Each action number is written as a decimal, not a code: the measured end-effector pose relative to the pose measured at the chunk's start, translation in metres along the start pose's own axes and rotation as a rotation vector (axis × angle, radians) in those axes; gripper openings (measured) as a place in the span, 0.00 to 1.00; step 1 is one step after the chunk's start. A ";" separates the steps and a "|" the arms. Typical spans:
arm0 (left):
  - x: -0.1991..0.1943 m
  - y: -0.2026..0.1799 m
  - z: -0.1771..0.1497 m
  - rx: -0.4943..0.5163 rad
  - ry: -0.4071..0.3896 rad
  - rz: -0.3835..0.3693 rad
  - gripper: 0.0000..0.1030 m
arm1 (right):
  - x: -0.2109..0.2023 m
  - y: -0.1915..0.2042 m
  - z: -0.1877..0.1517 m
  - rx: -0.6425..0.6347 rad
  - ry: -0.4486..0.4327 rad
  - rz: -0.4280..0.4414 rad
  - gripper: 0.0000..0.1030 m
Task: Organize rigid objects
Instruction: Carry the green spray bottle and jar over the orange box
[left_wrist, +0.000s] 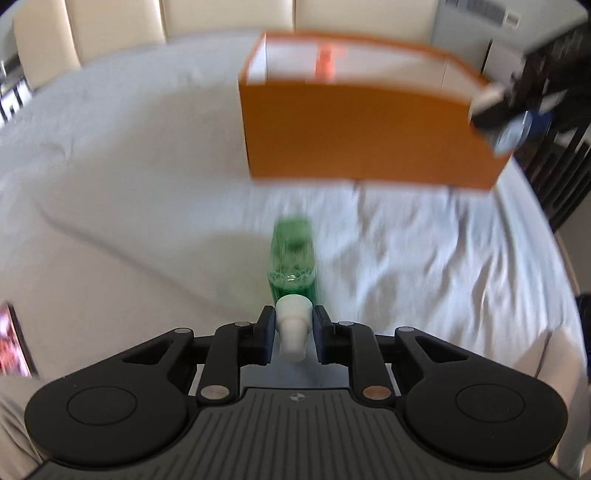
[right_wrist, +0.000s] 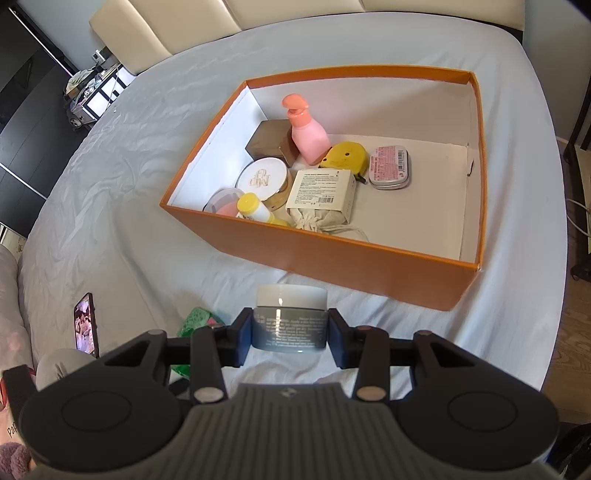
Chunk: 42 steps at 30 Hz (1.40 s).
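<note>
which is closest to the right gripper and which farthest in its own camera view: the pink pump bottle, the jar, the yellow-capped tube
1. The jar, clamped in the right gripper.
2. The yellow-capped tube, just inside the orange box's near wall, on the left.
3. The pink pump bottle, upright, deeper in the box toward its back.

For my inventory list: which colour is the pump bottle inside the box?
Pink, with a darker coral pump head; the pump bottle shows best in the right wrist view.

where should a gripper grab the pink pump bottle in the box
Grip the pink pump bottle across its narrow neck below the pump head, coming straight down from above. It stands upright with the brown box and yellow case crowding its base, so only the top looks open.
</note>
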<state>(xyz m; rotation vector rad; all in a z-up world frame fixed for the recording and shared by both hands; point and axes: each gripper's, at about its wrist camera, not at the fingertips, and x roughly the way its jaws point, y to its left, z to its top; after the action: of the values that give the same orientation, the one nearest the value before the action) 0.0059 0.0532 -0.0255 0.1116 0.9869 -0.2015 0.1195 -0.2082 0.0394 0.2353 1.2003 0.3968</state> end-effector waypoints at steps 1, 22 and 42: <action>-0.004 0.000 0.007 0.011 -0.033 0.002 0.23 | -0.001 -0.001 0.001 0.002 -0.004 0.000 0.41; -0.028 -0.002 0.087 0.008 -0.196 -0.075 0.22 | -0.041 -0.039 0.061 0.120 -0.170 -0.017 0.41; 0.047 -0.083 0.215 0.086 -0.152 -0.313 0.22 | 0.012 -0.052 0.122 -0.008 -0.112 -0.137 0.41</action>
<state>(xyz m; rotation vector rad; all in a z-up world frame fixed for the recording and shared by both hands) 0.1885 -0.0731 0.0524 0.0196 0.8410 -0.5322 0.2467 -0.2471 0.0523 0.1649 1.0978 0.2653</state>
